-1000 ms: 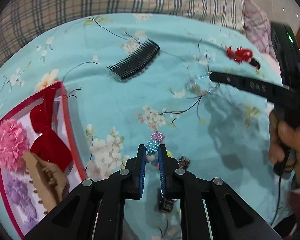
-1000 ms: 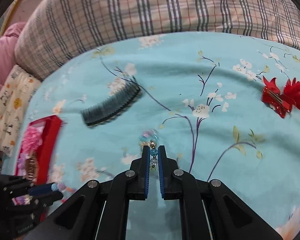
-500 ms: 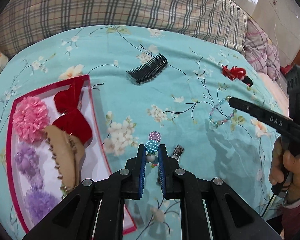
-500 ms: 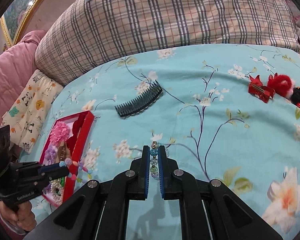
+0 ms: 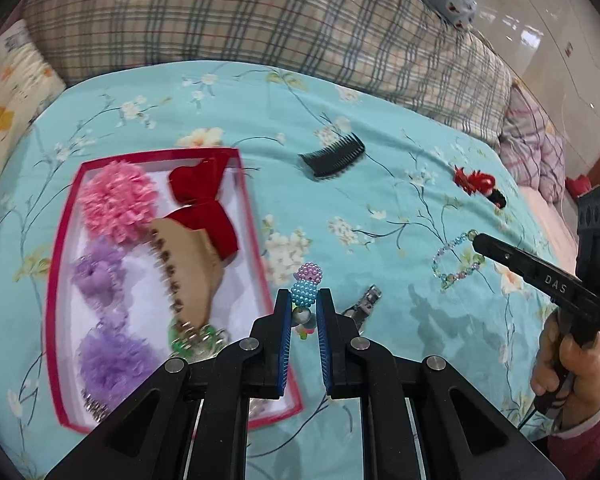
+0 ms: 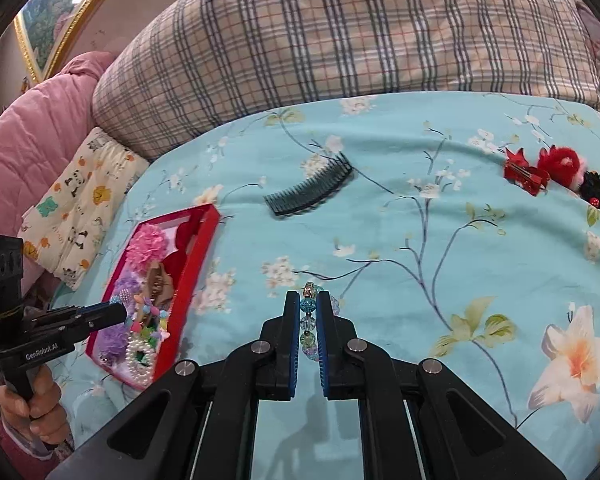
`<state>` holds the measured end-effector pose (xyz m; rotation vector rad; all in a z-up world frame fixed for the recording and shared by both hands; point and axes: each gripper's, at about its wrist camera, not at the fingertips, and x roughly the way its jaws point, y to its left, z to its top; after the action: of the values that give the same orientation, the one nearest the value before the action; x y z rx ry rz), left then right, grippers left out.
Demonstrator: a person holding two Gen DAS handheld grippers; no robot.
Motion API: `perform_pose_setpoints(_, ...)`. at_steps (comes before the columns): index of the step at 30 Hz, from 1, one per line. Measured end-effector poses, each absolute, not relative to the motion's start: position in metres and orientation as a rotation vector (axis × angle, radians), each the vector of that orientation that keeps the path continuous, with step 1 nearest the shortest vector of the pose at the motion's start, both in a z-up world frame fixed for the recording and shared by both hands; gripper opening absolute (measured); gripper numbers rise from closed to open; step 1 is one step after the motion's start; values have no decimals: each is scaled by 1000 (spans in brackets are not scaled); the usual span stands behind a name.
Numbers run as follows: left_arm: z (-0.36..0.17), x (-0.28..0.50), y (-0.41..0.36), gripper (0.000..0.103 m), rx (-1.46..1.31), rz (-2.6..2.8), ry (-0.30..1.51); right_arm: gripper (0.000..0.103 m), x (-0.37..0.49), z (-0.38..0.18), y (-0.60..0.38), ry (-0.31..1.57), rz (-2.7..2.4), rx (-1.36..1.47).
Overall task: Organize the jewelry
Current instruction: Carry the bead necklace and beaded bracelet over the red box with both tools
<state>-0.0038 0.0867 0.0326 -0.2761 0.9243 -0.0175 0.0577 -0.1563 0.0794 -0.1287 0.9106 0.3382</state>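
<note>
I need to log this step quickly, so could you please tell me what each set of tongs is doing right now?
Left tongs: shut on a pearly blue-and-pink beaded bracelet.
Right tongs: shut on a turquoise crackle-glass bead bracelet.

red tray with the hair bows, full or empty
Partly full: the red-rimmed tray holds a pink pompom, red bow and tan claw clip; white floor shows.

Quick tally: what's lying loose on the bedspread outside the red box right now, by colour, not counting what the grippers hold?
Black: 1, the comb
Red: 1, the hair clip with red and black pompoms
Silver: 1, the small clip beside the left gripper
Total: 3
</note>
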Motion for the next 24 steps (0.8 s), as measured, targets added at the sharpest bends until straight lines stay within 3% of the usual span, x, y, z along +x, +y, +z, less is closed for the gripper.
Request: perform_pose_setpoints(24,55,-89,174,11,-451,140,832,7,20,74,-43,925,592,-205)
